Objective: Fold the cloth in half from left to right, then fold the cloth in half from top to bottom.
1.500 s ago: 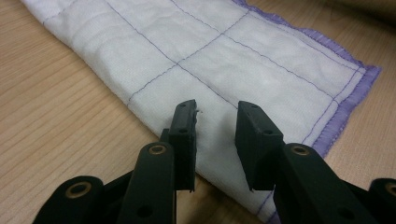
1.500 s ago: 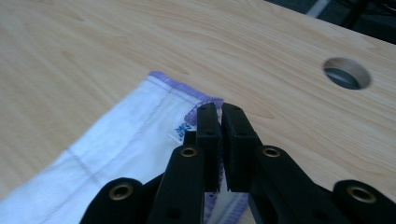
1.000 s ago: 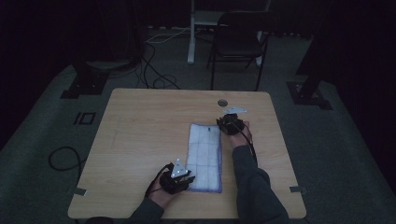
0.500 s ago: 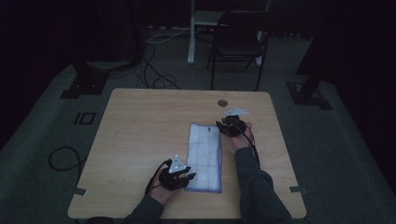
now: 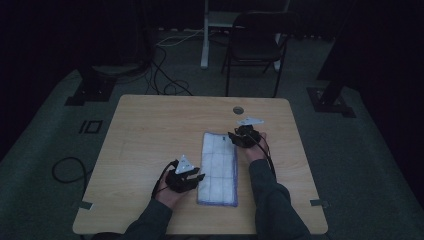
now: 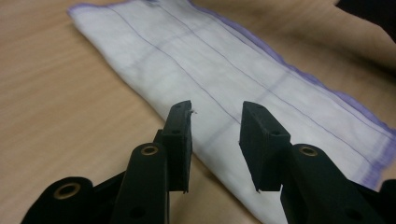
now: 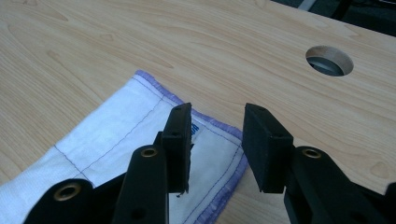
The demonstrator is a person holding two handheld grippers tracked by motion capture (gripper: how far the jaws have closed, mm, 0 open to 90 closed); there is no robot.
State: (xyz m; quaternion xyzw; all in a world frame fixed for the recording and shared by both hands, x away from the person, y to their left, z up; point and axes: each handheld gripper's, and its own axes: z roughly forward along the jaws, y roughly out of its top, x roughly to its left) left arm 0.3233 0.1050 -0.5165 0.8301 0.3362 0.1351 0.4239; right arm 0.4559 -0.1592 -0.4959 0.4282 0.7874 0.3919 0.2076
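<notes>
Folded cloth (image 5: 218, 168) lies flat mid-table (image 5: 150, 130); looks soft, light, limp. Left gripper (image 6: 215, 140) and right gripper (image 7: 217, 140) have just been opening, nothing between the jaws. Best pinched at the hemmed corners.

We saw a white cloth (image 5: 218, 168) lying flat on the wooden table (image 5: 150, 130). It was folded into a long strip. It had thin purple lines that made squares, and a purple edge all around. One short end pointed at the round hole (image 5: 238, 109) in the table but lay apart from it. The other short end lay near the table's front edge. A small blue tag (image 7: 195, 129) sat at one corner.
</notes>
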